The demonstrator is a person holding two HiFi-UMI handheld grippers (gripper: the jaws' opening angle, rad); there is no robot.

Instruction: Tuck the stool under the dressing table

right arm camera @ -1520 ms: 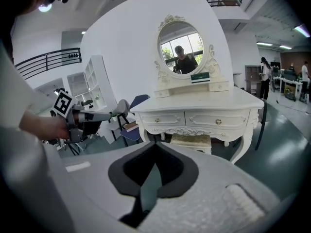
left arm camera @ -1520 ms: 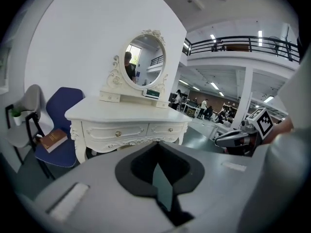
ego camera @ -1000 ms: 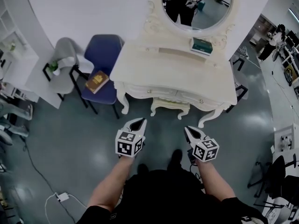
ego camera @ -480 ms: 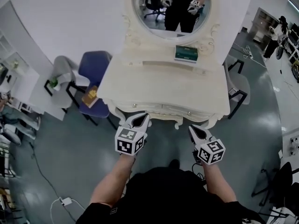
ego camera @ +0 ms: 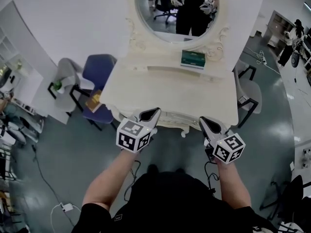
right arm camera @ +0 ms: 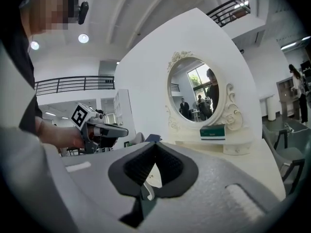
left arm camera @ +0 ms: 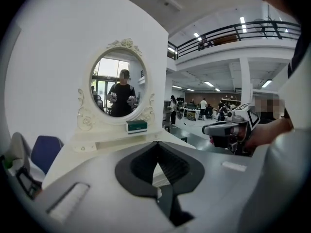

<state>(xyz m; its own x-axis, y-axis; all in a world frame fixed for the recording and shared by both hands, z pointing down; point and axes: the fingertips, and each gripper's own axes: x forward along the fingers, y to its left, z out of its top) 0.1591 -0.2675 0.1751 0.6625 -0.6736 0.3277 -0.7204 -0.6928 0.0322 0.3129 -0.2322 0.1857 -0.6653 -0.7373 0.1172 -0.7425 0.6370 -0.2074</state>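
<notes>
Left gripper point(ego camera: 154, 113) closed; by dressing table point(ego camera: 170, 93) front edge.

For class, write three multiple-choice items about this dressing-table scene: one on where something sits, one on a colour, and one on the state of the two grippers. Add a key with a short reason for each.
1. Where is the green box?
A. On the dressing table, just below the mirror
B. On the floor
C. On a chair seat

2. What colour is the chair that holds the book?
A. Red
B. Blue
C. Yellow

3. How are the left gripper and the right gripper?
A. Both wide open
B. Left clamped on a box
C. Both shut and empty

Key:
1 A: the box stands right under the mirror frame.
2 B: its seat and back show blue in the head view.
3 C: each gripper view shows the pads meeting with nothing between them.
</notes>
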